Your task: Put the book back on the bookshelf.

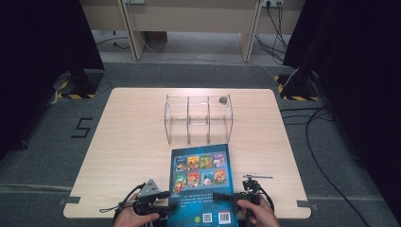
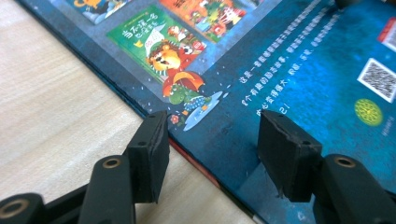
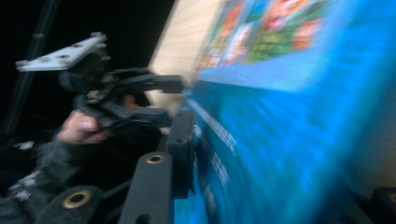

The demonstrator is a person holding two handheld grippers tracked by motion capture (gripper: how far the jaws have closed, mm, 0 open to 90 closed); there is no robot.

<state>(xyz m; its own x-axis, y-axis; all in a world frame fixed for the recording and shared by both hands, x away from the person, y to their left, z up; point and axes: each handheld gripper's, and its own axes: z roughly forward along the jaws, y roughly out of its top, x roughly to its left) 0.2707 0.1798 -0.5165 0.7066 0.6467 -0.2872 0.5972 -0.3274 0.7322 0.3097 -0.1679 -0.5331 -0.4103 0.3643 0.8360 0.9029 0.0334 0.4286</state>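
Both grippers sit at the near desk (image 1: 123,142) edge: left gripper (image 2: 212,149) fingers apart astride the flat-lying book's (image 1: 203,184) spine edge, right gripper (image 1: 227,197) grip indeterminate; clear rack (image 1: 198,118) empty, transfer judged pending.

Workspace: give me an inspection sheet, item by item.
Surface: pale wooden table.
Job's things: blue book flat at the near edge, back cover up; clear three-bay organiser beyond it.
Clutter: small dark object on the organiser's far right corner.
Grippers: left tongs open, straddling the book's edge; right tongs at its right side, state unclear.
Cables: black leads on the floor, right.
Surroundings: grey carpet, black curtains.
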